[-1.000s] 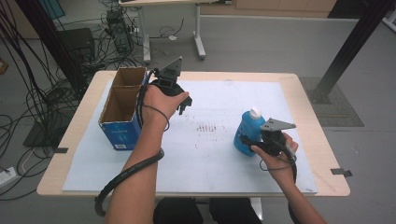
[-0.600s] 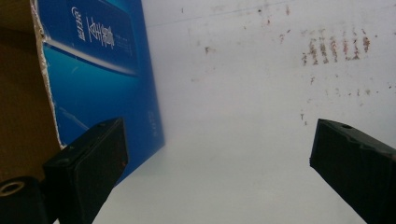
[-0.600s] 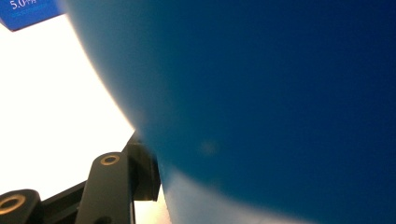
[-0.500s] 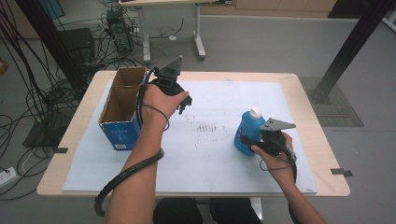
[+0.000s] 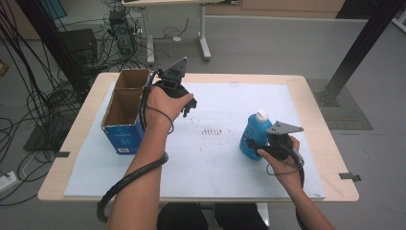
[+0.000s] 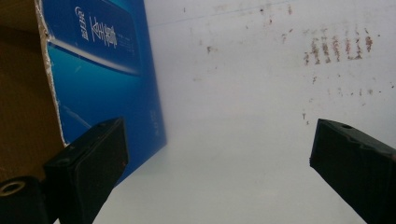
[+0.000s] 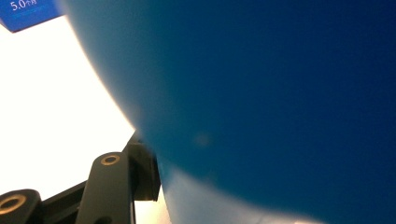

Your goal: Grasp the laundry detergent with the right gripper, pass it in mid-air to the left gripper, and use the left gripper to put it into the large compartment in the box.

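Bottle (image 5: 254, 135) — blue plastic, white cap, upright on the sheet (image 5: 225, 105) right of the box (image 5: 123, 111) — looks rigid, slick and likely liquid-heavy, so the right gripper (image 5: 253, 146) clamps its lower body, while the left gripper (image 5: 187, 107) hangs agape.

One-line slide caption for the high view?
Right gripper grips blue bottle upright on the mat; left gripper open beside cardboard box.

One camera looks down over the worktop (image 5: 306, 96) from the person's side; two ride close, both catching the blue box (image 6: 107, 70).
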The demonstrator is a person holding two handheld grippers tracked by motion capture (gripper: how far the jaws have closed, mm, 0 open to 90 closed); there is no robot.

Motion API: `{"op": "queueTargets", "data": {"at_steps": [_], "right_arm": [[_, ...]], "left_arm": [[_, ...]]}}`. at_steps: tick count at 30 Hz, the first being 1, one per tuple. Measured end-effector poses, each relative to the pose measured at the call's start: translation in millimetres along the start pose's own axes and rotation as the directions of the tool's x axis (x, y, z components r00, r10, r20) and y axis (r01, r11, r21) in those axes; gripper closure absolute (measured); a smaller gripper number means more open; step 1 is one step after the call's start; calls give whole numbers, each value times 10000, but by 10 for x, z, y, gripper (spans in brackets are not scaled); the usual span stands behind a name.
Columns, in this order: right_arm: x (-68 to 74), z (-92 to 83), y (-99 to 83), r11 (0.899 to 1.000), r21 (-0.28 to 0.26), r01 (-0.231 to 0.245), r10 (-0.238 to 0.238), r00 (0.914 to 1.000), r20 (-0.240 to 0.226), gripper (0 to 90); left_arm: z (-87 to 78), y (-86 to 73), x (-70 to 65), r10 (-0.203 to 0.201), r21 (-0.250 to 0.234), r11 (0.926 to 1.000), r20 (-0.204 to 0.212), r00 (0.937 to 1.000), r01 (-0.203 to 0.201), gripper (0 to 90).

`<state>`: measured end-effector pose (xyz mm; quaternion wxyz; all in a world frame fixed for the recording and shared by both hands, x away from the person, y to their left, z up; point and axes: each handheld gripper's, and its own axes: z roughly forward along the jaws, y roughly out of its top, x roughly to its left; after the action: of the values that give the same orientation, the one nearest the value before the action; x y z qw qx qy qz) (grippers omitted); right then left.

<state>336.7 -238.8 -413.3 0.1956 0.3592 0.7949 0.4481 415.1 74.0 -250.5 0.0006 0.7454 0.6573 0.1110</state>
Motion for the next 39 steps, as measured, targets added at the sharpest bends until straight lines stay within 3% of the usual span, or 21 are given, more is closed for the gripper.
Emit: {"op": "queueTargets", "data": {"at_steps": [39], "right_arm": [[-6,-3,-3,10000,-5,-70,70,10000,-35,429]], "left_arm": [[-35,4,-24,58,-20,10000,-46,10000,-58,51]]}}
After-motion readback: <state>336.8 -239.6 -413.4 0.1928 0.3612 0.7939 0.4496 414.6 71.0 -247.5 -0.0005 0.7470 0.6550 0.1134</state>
